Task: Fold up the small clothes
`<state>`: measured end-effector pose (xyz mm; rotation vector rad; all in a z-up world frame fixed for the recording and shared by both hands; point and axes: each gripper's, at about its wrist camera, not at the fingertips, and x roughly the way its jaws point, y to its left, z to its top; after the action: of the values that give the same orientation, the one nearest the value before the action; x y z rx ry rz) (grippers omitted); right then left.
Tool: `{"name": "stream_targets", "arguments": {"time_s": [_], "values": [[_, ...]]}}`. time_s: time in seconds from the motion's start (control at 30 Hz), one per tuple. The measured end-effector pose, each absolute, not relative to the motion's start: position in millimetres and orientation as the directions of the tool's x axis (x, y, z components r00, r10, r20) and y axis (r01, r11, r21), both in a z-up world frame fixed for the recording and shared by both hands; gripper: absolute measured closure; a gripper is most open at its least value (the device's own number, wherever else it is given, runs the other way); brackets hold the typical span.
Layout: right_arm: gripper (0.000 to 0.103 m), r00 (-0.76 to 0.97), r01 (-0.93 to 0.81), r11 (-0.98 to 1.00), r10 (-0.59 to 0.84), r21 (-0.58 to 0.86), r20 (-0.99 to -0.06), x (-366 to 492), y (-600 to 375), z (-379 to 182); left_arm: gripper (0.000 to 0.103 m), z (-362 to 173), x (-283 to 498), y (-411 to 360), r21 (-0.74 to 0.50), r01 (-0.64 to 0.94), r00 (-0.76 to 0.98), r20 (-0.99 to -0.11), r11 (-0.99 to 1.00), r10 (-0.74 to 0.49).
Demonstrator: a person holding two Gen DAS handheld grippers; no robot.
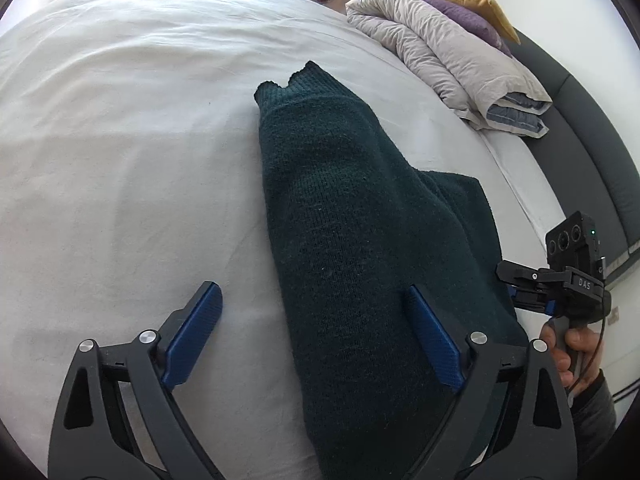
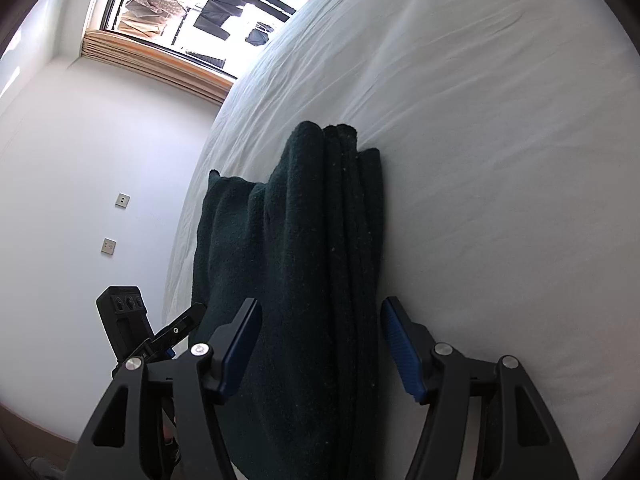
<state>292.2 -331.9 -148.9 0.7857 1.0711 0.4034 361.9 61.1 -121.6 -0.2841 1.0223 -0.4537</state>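
Left wrist: sweater (image 1: 352,216) between spread hand-held gripper (image 1: 316,320) fingers.

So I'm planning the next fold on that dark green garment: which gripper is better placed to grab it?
Probably the right gripper: its open jaws straddle the folded dark green garment edge-on. The left gripper, also open, has one finger over bare sheet.

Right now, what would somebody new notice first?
A dark green knitted garment, folded long, lies on the white bedsheet. The left gripper and right gripper both stand open at its near end. A folded beige quilt sits farther back.
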Motion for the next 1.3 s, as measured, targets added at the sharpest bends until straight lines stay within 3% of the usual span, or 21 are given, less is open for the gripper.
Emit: {"name": "stream_targets", "arguments": {"time_s": [0.07, 0.2, 0.23, 0.33, 0.47, 0.53, 0.73, 1.0, 1.3], "values": [[0.051, 0.428, 0.081, 0.689, 0.628, 0.720, -0.650, 299, -325, -149, 0.010, -125, 367, 56, -0.447, 0.224, 0.418, -0.759, 0.866, -0.500], [0.061, 0.430, 0.108, 0.711, 0.597, 0.695, -0.678, 294, -320, -153, 0.014, -126, 379, 38, -0.434, 0.212, 0.392, -0.783, 0.876, -0.483], [0.062, 0.430, 0.106, 0.727, 0.582, 0.679, -0.690, 294, -316, -150, 0.029, -126, 381, 33, -0.443, 0.218, 0.382, -0.781, 0.870, -0.494], [0.067, 0.431, 0.090, 0.787, 0.522, 0.611, -0.736, 290, -304, -143, 0.036, -120, 380, 19, -0.397, 0.219, 0.390, -0.801, 0.891, -0.453], [0.076, 0.459, 0.076, 0.847, 0.440, 0.527, -0.772, 282, -287, -125, 0.062, -111, 376, 23, -0.410, 0.232, 0.397, -0.788, 0.882, -0.471], [0.077, 0.481, 0.058, 0.860, 0.421, 0.507, -0.769, 274, -279, -112, 0.065, -102, 371, 28, -0.421, 0.245, 0.401, -0.776, 0.874, -0.486], [0.078, 0.527, -0.037, 0.857, 0.454, 0.514, -0.719, 241, -228, -57, 0.067, -51, 327, 56, -0.393, 0.275, 0.463, -0.745, 0.877, -0.479], [0.078, 0.473, -0.158, 0.761, 0.618, 0.630, -0.628, 189, -154, -32, 0.067, 0, 243, 150, -0.336, 0.251, 0.535, -0.733, 0.908, -0.419], [0.078, 0.401, -0.073, 0.714, 0.661, 0.697, -0.634, 164, -122, -101, 0.066, -61, 204, 203, -0.350, 0.162, 0.495, -0.780, 0.922, -0.383]]}}
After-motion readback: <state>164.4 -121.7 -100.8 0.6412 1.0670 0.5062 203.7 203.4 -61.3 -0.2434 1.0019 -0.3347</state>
